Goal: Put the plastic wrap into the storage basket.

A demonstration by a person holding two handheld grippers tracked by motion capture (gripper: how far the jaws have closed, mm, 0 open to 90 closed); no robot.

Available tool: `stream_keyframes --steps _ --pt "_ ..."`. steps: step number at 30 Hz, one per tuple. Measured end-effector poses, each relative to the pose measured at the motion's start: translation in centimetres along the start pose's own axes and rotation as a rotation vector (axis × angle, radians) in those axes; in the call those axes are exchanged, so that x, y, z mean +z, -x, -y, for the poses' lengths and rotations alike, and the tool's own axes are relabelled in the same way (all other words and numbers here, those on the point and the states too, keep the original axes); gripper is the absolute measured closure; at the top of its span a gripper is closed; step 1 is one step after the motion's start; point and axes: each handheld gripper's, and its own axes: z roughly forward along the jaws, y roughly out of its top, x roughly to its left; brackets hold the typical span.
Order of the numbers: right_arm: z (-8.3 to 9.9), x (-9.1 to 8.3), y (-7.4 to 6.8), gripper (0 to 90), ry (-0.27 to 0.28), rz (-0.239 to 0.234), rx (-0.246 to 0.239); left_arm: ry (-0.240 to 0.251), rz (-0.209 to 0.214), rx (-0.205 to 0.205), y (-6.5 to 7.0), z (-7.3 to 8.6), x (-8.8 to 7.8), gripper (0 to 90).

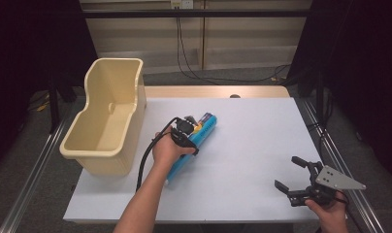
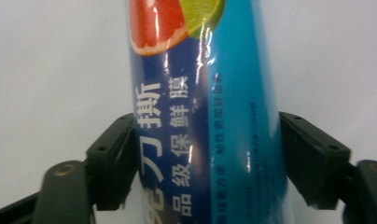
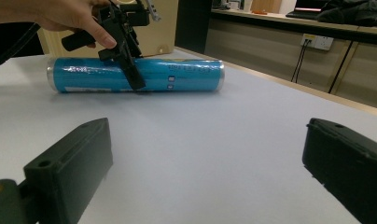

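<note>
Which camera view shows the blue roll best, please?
The right gripper view: the blue roll lies there in full length on the table, with the left gripper clamped across it. The left gripper view gives only a close part of its label between the jaws. In the high view the left hand hides its middle.

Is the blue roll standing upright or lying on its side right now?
Lying on its side. The blue roll rests lengthwise on the white table, with the left gripper clamped across it.

Blue roll, cream bin, black grippers

The cling film roll point(image 2: 200, 116) is bright and dark blue, with white Chinese lettering and a grapefruit-and-lime print at the frame's top; the bin point(image 1: 106, 121) upper left is pale cream.
</note>
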Motion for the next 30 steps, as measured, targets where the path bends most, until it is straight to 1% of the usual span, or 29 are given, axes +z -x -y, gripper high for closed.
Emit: stream_keyframes --steps 1,2,3,4,6,7,8,10,11,12,13,14,15,16,17,18,19,23,24,25,26,28,29,30 --pt "0.0 0.0 0.0 1.0 0.000 0.000 0.000 0.000 0.000 0.000 0.0 0.0 0.0 27.2" --pt "0.0 0.0 0.0 1.0 0.000 -0.001 0.000 0.005 0.003 -0.017 -0.1 0.0 0.0 28.2" --pt "0.0 0.0 0.0 1.0 0.000 -0.001 0.000 0.003 0.003 -0.024 -0.1 0.0 0.0 28.2" --pt "0.0 0.0 0.0 1.0 -0.001 -0.002 -0.002 -0.002 0.002 -0.021 -0.2 0.0 0.1 29.3" --pt "0.0 0.0 0.0 1.1 -0.002 -0.002 -0.002 -0.005 0.003 -0.036 -0.1 -0.1 0.3 29.9" --pt "0.0 0.0 0.0 1.1 -0.002 -0.002 -0.002 -0.005 0.003 -0.036 -0.1 -0.1 0.3 30.2" --pt "0.0 0.0 0.0 1.1 -0.003 -0.003 -0.001 -0.016 0.003 -0.043 -0.2 -0.1 0.2 30.8" --pt "0.0 0.0 0.0 1.1 -0.003 -0.004 -0.002 -0.018 0.000 -0.068 -0.1 -0.2 0.2 31.4" --pt "0.0 0.0 0.0 1.1 -0.003 -0.004 -0.002 -0.020 -0.004 -0.073 -0.1 -0.2 0.2 31.4" --pt "0.0 0.0 0.0 1.1 -0.002 -0.002 -0.006 -0.026 -0.016 -0.078 0.1 -0.3 0.2 31.8" --pt "0.1 0.0 0.0 1.1 -0.004 -0.001 -0.005 -0.026 -0.016 -0.078 0.1 -0.3 0.2 31.9" --pt "0.1 0.0 0.0 1.1 -0.004 -0.001 -0.006 -0.042 -0.021 -0.088 0.2 -0.4 0.1 32.0" --pt "0.1 0.0 0.0 1.1 -0.004 -0.001 -0.006 -0.042 -0.021 -0.088 0.2 -0.4 0.1 32.0" --pt "0.1 0.0 0.0 1.1 -0.004 -0.001 -0.001 -0.069 -0.007 -0.127 0.2 -0.6 0.0 32.0" --pt "0.1 0.0 0.0 1.1 -0.004 -0.001 -0.001 -0.069 -0.007 -0.127 0.2 -0.6 0.0 32.0" --pt "0.1 0.0 0.0 1.2 -0.003 -0.003 -0.001 -0.083 0.010 -0.147 0.1 -0.6 -0.1 32.1" --pt "0.1 0.0 0.0 1.2 -0.003 -0.003 -0.001 -0.085 0.015 -0.155 0.0 -0.6 -0.2 32.1" --pt "0.1 0.0 0.2 1.1 -0.005 -0.003 -0.002 -0.105 0.011 -0.169 0.0 -0.7 -0.8 32.1" --pt "0.1 -0.1 0.2 1.2 -0.004 -0.001 -0.002 -0.116 0.008 -0.190 0.0 -0.8 -1.2 32.1" --pt "0.1 -0.1 0.2 1.2 -0.004 -0.001 -0.002 -0.116 0.008 -0.190 0.0 -0.8 -1.2 32.2" --pt "0.1 -0.1 0.2 1.1 -0.002 -0.004 -0.001 -0.122 0.000 -0.191 0.0 -0.9 -1.5 32.2" --pt "0.1 -0.1 0.2 1.1 -0.001 -0.001 -0.002 -0.125 0.005 -0.198 -0.2 -1.1 -2.3 32.2" --pt "0.1 -0.1 0.2 1.1 -0.001 -0.001 -0.002 -0.125 0.005 -0.198 -0.2 -1.1 -2.3 32.2" --pt "0.1 -0.1 0.2 1.2 0.000 0.001 0.000 -0.124 0.007 -0.214 -0.2 -1.2 -3.0 32.2"
